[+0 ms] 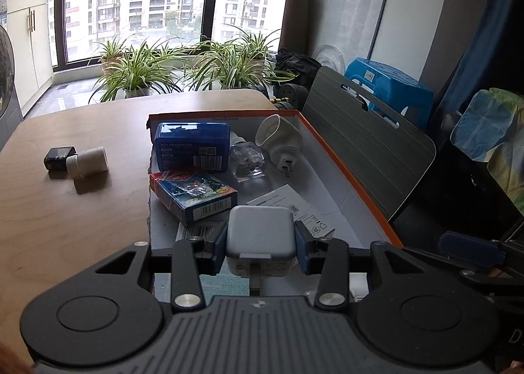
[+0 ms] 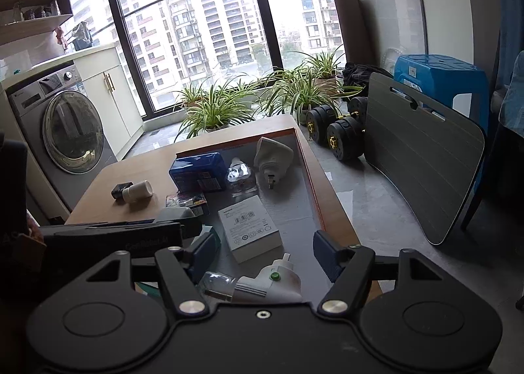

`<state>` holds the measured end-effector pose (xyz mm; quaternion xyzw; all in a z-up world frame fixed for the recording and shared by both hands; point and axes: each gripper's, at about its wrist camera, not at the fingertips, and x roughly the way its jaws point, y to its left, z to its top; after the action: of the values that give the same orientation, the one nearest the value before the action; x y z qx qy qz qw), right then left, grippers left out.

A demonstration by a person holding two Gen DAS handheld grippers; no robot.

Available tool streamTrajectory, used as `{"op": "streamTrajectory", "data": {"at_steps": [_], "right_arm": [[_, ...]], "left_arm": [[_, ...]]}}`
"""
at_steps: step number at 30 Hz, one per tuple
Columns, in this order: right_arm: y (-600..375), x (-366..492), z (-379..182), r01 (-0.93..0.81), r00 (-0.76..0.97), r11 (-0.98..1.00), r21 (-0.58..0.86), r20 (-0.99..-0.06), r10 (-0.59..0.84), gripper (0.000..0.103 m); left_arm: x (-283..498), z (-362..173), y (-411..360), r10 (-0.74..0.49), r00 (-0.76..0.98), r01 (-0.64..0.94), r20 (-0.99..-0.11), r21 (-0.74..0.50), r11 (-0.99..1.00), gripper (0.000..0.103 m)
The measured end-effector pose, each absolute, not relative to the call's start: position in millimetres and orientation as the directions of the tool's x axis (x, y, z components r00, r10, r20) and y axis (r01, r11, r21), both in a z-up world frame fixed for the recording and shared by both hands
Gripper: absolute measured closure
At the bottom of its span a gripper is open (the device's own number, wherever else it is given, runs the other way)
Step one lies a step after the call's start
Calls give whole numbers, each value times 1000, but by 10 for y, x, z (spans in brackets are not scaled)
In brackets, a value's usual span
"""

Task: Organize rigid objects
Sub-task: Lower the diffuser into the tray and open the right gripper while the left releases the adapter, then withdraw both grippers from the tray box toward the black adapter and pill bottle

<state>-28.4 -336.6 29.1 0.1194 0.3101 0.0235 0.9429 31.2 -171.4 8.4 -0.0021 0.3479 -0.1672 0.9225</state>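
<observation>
Clamping a white square charger between its two blue pads, the left gripper holds that item just above the near end of the orange-rimmed cardboard box, with the charger's prongs facing back toward the camera. Directly beyond the charger, on the box floor, lies a white flat carton, partly hidden by it. To the left of the pads sits a colourful card pack, and further out a blue box rests against the left wall. Ahead of the pads and past the carton lie a clear plastic item and a white plug adapter, near the far wall. Outside the box, well to the left on the wooden table, a white bottle touches a small black block. The right gripper stands with its jaws apart, gripping nothing; below and between its fingers lie a white device with a green dot and a clear bottle. Beyond these the white carton is seen again, and the left gripper appears at the left with its charger. Potted plants line the window beyond the table.
</observation>
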Motion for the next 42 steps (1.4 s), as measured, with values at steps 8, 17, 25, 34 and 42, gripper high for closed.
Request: {"op": "streamTrajectory", "data": {"at_steps": [8, 17, 25, 34, 42], "right_arm": [[-3397, -239, 331, 51, 808, 971, 235, -581, 99, 22], [-3323, -132, 435, 49, 812, 975, 219, -576, 89, 21], [-2995, 81, 510, -18, 805, 976, 215, -576, 142, 18], [-2343, 418, 510, -144, 765, 964, 224, -593, 252, 17], [-1894, 624, 541, -220, 737, 952, 211, -604, 304, 16]], "left_arm": [[412, 49, -1782, -327, 675, 329, -661, -127, 936, 61], [419, 116, -1737, -338, 677, 342, -654, -127, 931, 36], [475, 190, -1294, -247, 711, 238, -659, -106, 966, 18], [557, 347, -656, -106, 734, 83, -671, -66, 994, 4], [580, 476, -211, -27, 755, -13, -655, -56, 998, 0]]}}
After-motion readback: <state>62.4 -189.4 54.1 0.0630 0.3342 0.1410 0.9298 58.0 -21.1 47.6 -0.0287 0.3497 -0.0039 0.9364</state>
